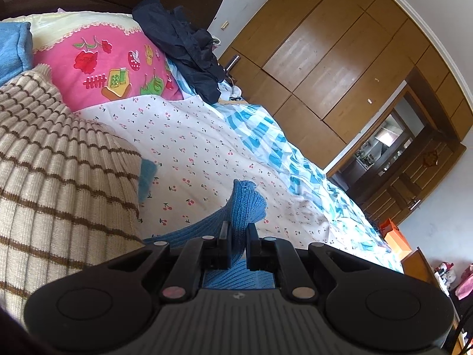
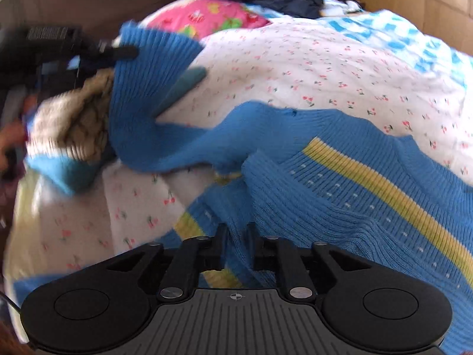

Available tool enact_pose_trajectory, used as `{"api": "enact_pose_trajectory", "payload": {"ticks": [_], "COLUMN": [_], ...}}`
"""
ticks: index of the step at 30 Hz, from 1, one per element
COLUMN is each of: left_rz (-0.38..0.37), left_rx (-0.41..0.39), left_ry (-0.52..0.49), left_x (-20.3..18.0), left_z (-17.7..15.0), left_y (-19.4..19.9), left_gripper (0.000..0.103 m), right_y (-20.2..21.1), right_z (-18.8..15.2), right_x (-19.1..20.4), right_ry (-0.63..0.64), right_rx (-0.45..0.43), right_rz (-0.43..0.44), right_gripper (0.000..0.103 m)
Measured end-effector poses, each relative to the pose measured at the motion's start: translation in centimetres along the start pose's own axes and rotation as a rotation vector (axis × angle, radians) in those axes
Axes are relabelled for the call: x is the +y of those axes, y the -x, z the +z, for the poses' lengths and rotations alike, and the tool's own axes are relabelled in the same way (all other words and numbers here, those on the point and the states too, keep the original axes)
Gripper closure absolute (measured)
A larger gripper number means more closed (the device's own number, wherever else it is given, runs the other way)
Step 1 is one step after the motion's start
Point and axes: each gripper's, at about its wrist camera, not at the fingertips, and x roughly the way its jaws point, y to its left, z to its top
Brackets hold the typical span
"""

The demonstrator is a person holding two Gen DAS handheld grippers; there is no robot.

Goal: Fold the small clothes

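Note:
A small blue knit sweater [image 2: 340, 183] with a yellow stripe lies on the cherry-print sheet [image 2: 310, 68]. My right gripper [image 2: 238, 230] is shut on a fold of its body near the hem. My left gripper [image 1: 239, 230] is shut on the sweater's blue sleeve [image 1: 244, 204], whose cuff sticks up past the fingers. In the right wrist view the left gripper [image 2: 124, 51] holds that sleeve [image 2: 147, 68] lifted at the far left, stretched away from the body.
A beige brown-striped knit [image 1: 53, 162] lies at the left. A pink pillow [image 1: 112, 68] and dark clothes [image 1: 183, 47] sit at the bed's head. A blue-white quilt [image 1: 283, 153] lies along the far side. Wooden wardrobes [image 1: 325, 59] stand beyond.

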Motion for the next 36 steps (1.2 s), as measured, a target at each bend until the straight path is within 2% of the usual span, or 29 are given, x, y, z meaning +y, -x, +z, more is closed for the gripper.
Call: {"api": "enact_pose_trajectory", "payload": {"ticks": [3, 6, 8, 11, 13, 14, 15, 16, 18, 22, 23, 24, 27, 30, 31, 33, 36], "left_rz": [-0.005, -0.007, -0.008, -0.009, -0.011, -0.012, -0.013, -0.014, -0.019, -0.030, -0.033, -0.034, -0.042, -0.054, -0.059, -0.071, -0.086], "left_rx": [-0.001, -0.001, 0.003, 0.008, 0.010, 0.011, 0.011, 0.011, 0.010, 0.012, 0.014, 0.015, 0.020, 0.020, 0.020, 0.024, 0.039], "left_ry": [0.005, 0.014, 0.020, 0.022, 0.022, 0.024, 0.026, 0.027, 0.029, 0.034, 0.036, 0.038, 0.049, 0.053, 0.055, 0.055, 0.050], "left_x": [0.1, 0.1, 0.1, 0.1, 0.1, 0.2, 0.2, 0.2, 0.2, 0.0, 0.0, 0.0, 0.1, 0.2, 0.3, 0.2, -0.2], "left_z": [0.0, 0.0, -0.2, -0.4, -0.5, -0.5, -0.4, -0.4, -0.5, -0.6, -0.6, -0.7, -0.9, -1.0, -1.0, -1.4, -2.3], "left_y": [0.0, -0.2, -0.4, -0.6, -0.6, -0.6, -0.6, -0.6, -0.6, -0.9, -1.1, -1.2, -1.2, -0.9, -0.8, -0.7, -0.5], "left_gripper": [0.088, 0.088, 0.088, 0.088, 0.088, 0.088, 0.088, 0.088, 0.088, 0.088, 0.088, 0.088, 0.088, 0.088, 0.088, 0.088, 0.088], "right_y": [2.1, 2.4, 1.0, -1.6, -2.8, -3.1, -3.2, -3.0, -2.0, -0.9, -1.1, -1.5, -3.1, -2.1, -1.3, -0.1, 0.5], "right_z": [1.1, 1.9, 2.4, 2.6, 2.7, 2.7, 2.7, 2.9, 3.2, 4.3, 4.5, 4.6, 4.7, 4.8, 5.0, 5.9, 7.5], "right_x": [-1.5, -2.5, -3.0, -3.8, -4.2, -4.3, -4.4, -4.5, -5.0, -6.0, -6.4, -6.6, -6.8, -5.8, -5.4, -4.8, -4.3], "right_ry": [-0.062, -0.041, 0.002, 0.036, 0.043, 0.035, 0.028, 0.021, 0.009, -0.012, -0.018, -0.027, -0.044, -0.040, -0.047, -0.093, -0.226], "right_rx": [-0.087, -0.128, -0.082, 0.000, 0.037, 0.050, 0.055, 0.057, 0.031, -0.019, -0.033, -0.039, 0.011, -0.049, -0.079, -0.111, -0.117], "right_rz": [0.059, 0.048, -0.010, -0.039, -0.021, -0.022, -0.030, -0.037, -0.045, -0.123, -0.145, -0.160, -0.180, -0.216, -0.208, -0.130, 0.069], "right_gripper": [0.066, 0.064, 0.062, 0.062, 0.063, 0.075, 0.095, 0.098, 0.099, 0.099, 0.098, 0.090, 0.089, 0.085, 0.081, 0.065, 0.062]}}
